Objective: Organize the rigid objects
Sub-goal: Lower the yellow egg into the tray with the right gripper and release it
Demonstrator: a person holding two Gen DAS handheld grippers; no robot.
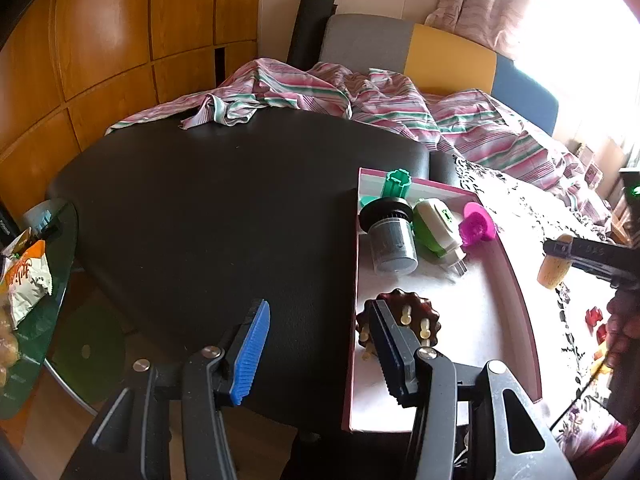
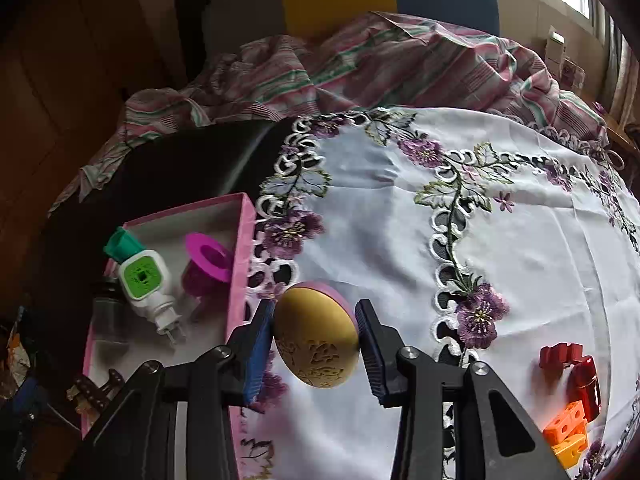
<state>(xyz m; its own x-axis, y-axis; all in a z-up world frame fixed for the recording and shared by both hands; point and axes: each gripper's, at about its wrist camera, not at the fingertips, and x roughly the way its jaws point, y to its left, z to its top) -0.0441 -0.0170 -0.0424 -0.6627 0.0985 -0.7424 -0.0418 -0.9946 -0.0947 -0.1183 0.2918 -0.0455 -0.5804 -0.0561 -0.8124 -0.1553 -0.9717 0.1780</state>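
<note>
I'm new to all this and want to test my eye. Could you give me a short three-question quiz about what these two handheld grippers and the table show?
1. True or false: the right gripper is closed on a round gold embossed case with a purple rim.
2. Which lies inside the shallow pink cardboard box? A) a magenta plastic cup; B) a red plastic block; C) an orange holed block.
3. Fill in: the left gripper holds ____ between its blue ribbed pads.

Key
1. True.
2. A: the magenta plastic cup is in the box; the red plastic block and orange holed block sit on the white embroidered tablecloth.
3. Nothing.
</note>
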